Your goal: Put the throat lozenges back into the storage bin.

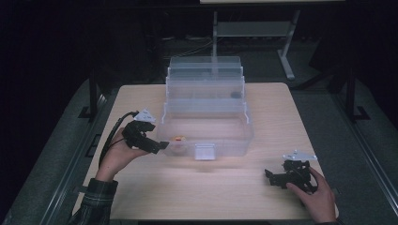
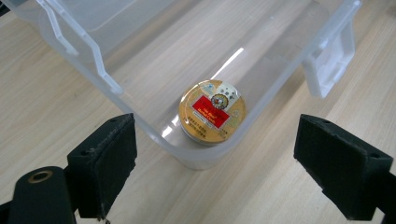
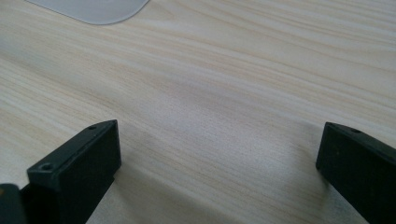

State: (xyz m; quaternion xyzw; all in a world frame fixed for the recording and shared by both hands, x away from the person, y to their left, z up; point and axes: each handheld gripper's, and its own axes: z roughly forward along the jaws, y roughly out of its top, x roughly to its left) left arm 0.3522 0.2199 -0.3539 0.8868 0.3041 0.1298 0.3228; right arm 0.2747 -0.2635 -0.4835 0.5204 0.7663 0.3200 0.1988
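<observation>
A clear plastic tiered box (image 1: 205, 101) stands open in the middle of the wooden table (image 1: 206, 192). A small round gold tin with a red label (image 2: 212, 113) lies in the front left corner of its bottom tray (image 2: 140, 70); in the high view the tin (image 1: 178, 139) shows through the wall. My left gripper (image 1: 162, 146) hovers open just outside that corner, its jaws wide apart and holding nothing; the left gripper view has it (image 2: 233, 177) on either side of the corner. My right gripper (image 1: 270, 176) rests open low over bare table at the front right.
The box has a white latch (image 1: 205, 152) on its front wall and several stepped trays behind, one with a small dark item (image 1: 235, 94). A metal stand (image 1: 286, 56) rises behind the table. A clear corner of the box (image 3: 93, 9) lies ahead of the right gripper.
</observation>
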